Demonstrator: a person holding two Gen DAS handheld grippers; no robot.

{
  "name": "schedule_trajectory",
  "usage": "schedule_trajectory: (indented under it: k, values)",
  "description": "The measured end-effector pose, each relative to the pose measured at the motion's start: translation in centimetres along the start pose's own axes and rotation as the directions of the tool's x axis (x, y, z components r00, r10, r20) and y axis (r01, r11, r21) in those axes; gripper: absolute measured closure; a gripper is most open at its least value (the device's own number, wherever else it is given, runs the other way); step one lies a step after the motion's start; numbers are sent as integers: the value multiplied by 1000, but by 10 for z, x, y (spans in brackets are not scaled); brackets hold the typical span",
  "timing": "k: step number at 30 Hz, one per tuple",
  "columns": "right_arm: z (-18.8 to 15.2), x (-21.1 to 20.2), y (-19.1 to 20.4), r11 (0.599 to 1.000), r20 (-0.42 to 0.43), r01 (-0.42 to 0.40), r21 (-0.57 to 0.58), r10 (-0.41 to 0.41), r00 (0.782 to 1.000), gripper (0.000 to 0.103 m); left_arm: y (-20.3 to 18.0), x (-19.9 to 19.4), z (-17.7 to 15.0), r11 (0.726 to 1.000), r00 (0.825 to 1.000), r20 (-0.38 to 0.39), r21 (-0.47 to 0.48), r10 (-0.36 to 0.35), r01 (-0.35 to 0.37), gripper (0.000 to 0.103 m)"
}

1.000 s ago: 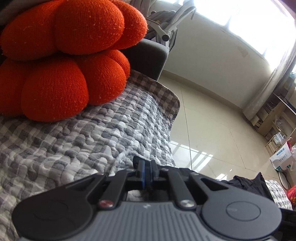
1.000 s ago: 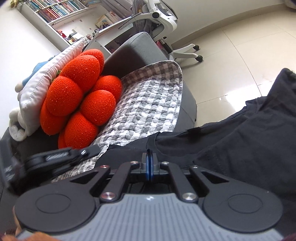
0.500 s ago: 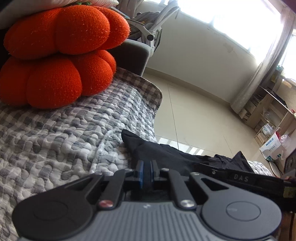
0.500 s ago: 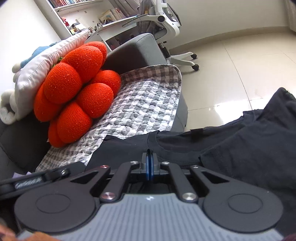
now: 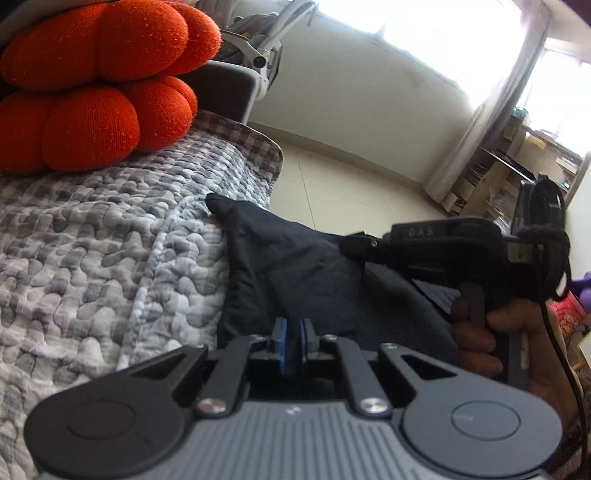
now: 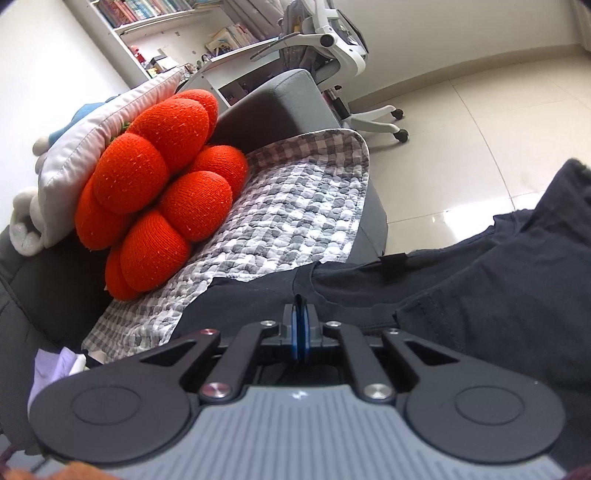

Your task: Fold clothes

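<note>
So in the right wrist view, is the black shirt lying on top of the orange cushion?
No, the black shirt lies on the checked blanket, apart from the orange cushion further back.

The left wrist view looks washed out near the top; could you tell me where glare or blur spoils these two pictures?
Left wrist view: the window is blown out white, and the other hand-held gripper at right looks soft with blur. Right wrist view: evenly lit, with only a small sheen on the floor; the black shirt is dark, its folds hard to read. Both views bend at the edges.
</note>
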State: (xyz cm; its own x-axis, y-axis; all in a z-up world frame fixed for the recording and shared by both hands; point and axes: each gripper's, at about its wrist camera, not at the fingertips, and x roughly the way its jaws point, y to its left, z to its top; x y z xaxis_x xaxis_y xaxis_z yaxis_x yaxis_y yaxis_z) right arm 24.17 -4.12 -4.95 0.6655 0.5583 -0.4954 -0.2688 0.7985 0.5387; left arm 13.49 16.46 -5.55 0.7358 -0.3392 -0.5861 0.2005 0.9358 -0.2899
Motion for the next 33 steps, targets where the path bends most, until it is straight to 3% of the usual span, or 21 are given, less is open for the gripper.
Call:
schedule_trajectory:
  k: [3, 8, 11, 16, 21, 33]
  values:
    - [3, -5, 4, 1000, 8, 9, -27, -9, 1000, 93, -7, -15, 4, 1000, 1000, 22, 28, -3, 3, 97]
    - [18, -33, 3, 999, -16, -46, -3, 46, 999, 88, -14, -17, 10, 998, 999, 40, 62, -23, 20, 92]
    - [26, -60, 2, 999, -14, -4, -41, 4, 1000, 68, -17, 0, -1, 997, 1000, -28, 83, 1, 1, 92]
    - [22, -104, -3, 977, -21, 132, -168, -137, 990, 68, -25, -6, -17, 995, 999, -42, 101, 2, 2, 88]
    - [-1, -134, -30, 970, -92, 202, -133, -215, 972, 68, -33, -22, -26, 992, 996, -90, 124, 14, -3, 86]
    - [-48, -197, -38, 964, -205, 254, -73, -264, 943, 68, -52, -73, -55, 985, 973, -227, 171, 45, -5, 86]
